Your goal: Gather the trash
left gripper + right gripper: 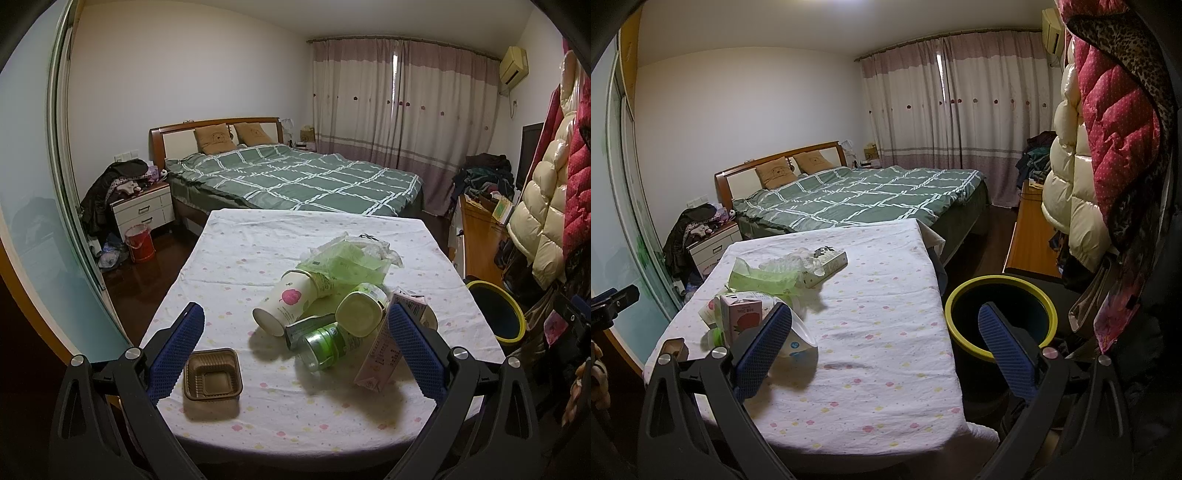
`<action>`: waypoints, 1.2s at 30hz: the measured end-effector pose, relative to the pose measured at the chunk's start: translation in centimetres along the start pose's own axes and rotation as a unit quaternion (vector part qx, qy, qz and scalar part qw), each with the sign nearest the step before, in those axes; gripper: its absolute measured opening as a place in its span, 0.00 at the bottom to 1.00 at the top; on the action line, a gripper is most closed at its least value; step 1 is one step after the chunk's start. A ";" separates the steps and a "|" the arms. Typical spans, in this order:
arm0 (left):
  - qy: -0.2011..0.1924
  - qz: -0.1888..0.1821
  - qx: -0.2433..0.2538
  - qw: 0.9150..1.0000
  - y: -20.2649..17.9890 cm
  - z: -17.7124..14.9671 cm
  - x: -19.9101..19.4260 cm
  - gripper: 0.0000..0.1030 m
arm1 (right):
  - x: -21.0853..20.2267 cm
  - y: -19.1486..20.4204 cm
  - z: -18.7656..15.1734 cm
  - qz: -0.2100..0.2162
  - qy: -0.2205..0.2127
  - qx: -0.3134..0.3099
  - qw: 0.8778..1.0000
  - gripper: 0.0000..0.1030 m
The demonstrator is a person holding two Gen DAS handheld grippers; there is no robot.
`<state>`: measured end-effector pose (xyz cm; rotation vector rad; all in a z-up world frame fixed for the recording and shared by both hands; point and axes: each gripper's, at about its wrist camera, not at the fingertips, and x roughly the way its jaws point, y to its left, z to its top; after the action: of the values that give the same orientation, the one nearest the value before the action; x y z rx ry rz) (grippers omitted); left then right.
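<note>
A pile of trash lies on the cloth-covered table point(258, 236): a white paper cup point(288, 304) on its side, a green plastic bottle point(325, 345), a small jar point(362, 308), a pink carton point(380, 358), a green plastic bag point(343, 264). A brown plastic tray point(213, 374) lies apart at the left. My left gripper point(295, 354) is open and empty, hovering over the pile. My right gripper point(884, 349) is open and empty above the table's right edge, beside the black bin with a yellow rim point(1001, 317). The pink carton point(742, 317) and a white box point(827, 266) show in the right wrist view.
The bin point(496, 312) stands on the floor right of the table. A bed with a green checked cover point(295, 177) lies beyond. Coats point(1108, 147) hang at the right. A nightstand point(144, 206) and red bucket point(139, 242) stand at the left.
</note>
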<state>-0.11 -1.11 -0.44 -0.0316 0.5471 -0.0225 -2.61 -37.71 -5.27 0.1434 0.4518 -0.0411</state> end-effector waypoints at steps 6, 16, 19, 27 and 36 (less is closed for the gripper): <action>0.002 0.001 0.001 1.000 0.0 -0.1 0.2 0.95 | 0.5 0.0 -0.1 0.002 0.007 0.001 1.000 0.94; -0.004 0.018 -0.018 1.000 1.7 0.2 0.3 0.95 | 2.9 3.0 -0.4 0.046 0.028 -0.027 0.998 0.94; -0.005 0.028 -0.022 0.999 2.4 0.1 0.5 0.95 | 4.7 5.0 -0.5 0.074 0.044 -0.043 0.995 0.94; 0.010 0.038 -0.033 0.999 3.9 -0.4 2.3 0.95 | 8.6 10.5 -0.9 0.149 0.076 -0.072 0.983 0.94; 0.021 0.035 -0.038 0.998 4.7 -0.8 3.7 0.95 | 12.3 13.8 -0.2 0.194 0.104 -0.096 0.971 0.89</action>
<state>2.65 3.43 -3.20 -0.0863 0.5899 0.0661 9.34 -24.14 -9.04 0.0431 0.6281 0.4045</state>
